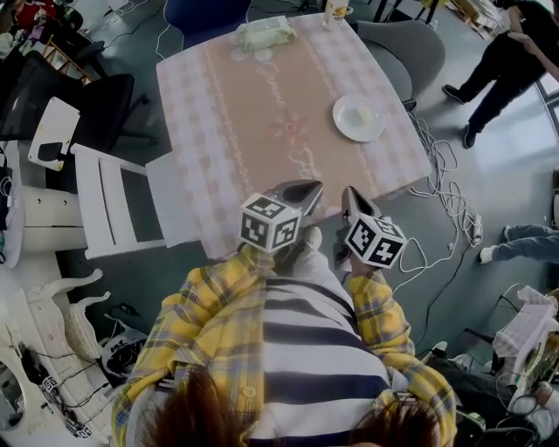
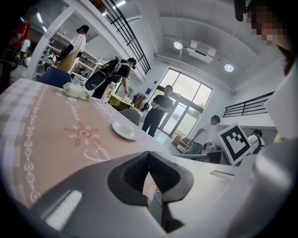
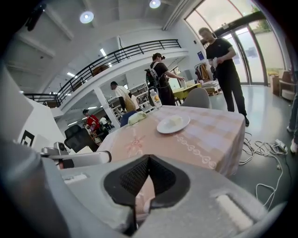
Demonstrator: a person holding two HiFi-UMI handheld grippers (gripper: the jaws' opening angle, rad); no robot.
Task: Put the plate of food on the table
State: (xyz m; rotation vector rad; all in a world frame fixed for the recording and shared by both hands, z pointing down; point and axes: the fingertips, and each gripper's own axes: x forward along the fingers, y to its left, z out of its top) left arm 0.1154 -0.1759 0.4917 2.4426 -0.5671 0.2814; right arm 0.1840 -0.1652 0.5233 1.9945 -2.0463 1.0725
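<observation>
A white plate of pale food (image 1: pixel 358 118) rests on the pink checked tablecloth (image 1: pixel 262 122), towards the table's right side. It also shows in the left gripper view as the plate (image 2: pixel 125 130) and in the right gripper view as the plate (image 3: pixel 173 123). My left gripper (image 1: pixel 306 189) and right gripper (image 1: pixel 352 194) hover side by side over the table's near edge, close to my body. Both are shut with nothing between the jaws, well short of the plate.
A greenish packet (image 1: pixel 266 33) and a cup (image 1: pixel 336 10) sit at the table's far end. A white chair (image 1: pixel 109 205) stands left of the table, a grey chair (image 1: pixel 410 52) at the far right. Cables (image 1: pixel 445 201) lie on the floor. A person in black (image 1: pixel 511 57) stands far right.
</observation>
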